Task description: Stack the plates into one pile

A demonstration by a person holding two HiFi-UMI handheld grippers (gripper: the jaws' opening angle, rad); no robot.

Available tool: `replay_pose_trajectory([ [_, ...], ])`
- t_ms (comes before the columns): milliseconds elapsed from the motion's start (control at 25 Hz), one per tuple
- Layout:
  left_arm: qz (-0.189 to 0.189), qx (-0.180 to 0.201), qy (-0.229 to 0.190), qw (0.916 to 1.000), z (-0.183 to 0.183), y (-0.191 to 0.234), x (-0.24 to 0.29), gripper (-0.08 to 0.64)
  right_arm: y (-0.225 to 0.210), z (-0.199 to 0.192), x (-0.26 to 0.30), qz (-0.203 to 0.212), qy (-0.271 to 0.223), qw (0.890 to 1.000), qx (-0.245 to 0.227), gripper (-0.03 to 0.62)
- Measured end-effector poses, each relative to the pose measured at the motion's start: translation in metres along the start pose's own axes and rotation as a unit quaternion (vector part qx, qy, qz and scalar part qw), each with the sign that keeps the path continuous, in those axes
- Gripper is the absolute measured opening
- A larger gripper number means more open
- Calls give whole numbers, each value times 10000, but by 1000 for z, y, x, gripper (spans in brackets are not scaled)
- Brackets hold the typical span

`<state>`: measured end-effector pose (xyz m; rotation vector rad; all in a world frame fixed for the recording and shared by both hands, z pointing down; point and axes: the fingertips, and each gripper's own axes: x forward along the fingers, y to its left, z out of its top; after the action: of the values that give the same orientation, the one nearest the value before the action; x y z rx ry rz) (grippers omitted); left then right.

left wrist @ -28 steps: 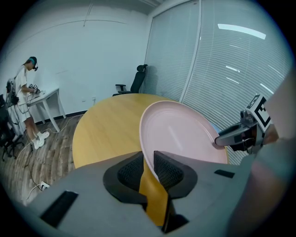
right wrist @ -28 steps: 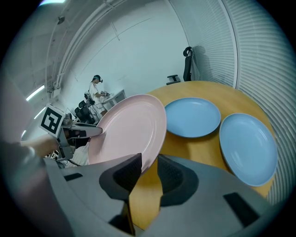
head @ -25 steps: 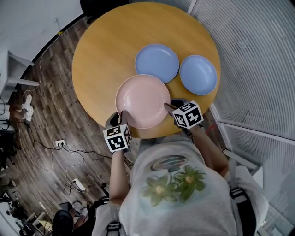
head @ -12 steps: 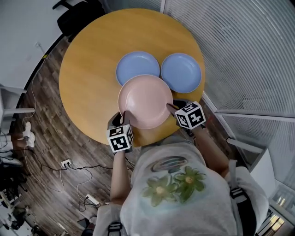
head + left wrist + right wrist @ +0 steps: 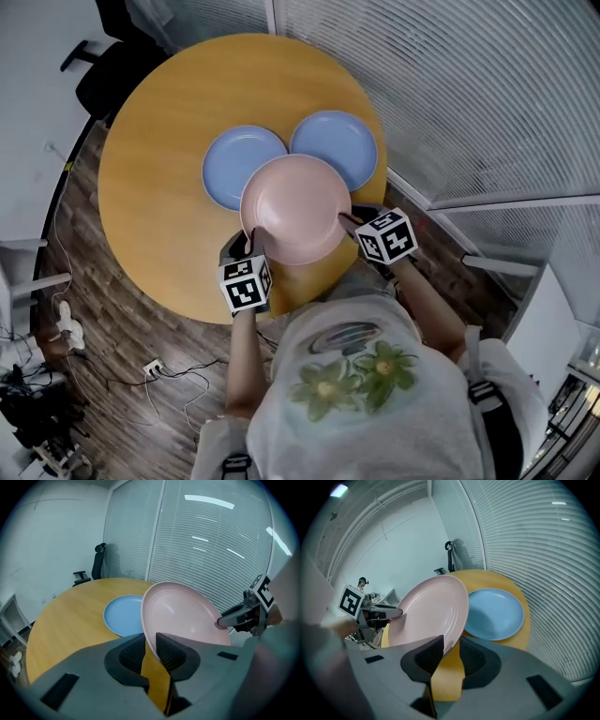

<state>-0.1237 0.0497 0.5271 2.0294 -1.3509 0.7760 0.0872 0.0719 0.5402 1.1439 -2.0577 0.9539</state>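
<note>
Your left gripper is clamped on the near-left rim of the pink plate, and its own view shows the rim pinched between the ribbed black pads. Your right gripper bites the near-right rim the same way. The plate hangs between them over the near part of the table, and from above it covers the near edges of both blue plates.

The step in hand looks like carrying the pink plate onto a blue one. Pick one target; the left blue plate has bare table around it on its left and far sides. Carry both hands as a pair so neither rim twists in its pads, centre pink over blue, and lower it flat. Ease both grips off only once it rests, since a thin rim held at two points could slip if one side lets go first. The right blue plate sits just beside the left one, so mind its near-left rim as you pass.

Left to right by material: the table is round, smooth, honey-coloured wood; the left blue plate is shallow, glossy and round with a low raised rim; the pink plate is wider, matte-glazed, with a gently dished well; the right blue plate matches its twin
</note>
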Motion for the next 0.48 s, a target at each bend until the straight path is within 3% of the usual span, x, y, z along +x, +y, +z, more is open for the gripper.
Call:
replay_pose_trajectory([
  [200,-229,171,138,9995,36,-17,28,84,-32,22,-8,-211,6,9995,244,126],
  [480,-414,430,240,9979,58,-45,62,84,-73,23,-14,-442,-47,9976,537,126],
])
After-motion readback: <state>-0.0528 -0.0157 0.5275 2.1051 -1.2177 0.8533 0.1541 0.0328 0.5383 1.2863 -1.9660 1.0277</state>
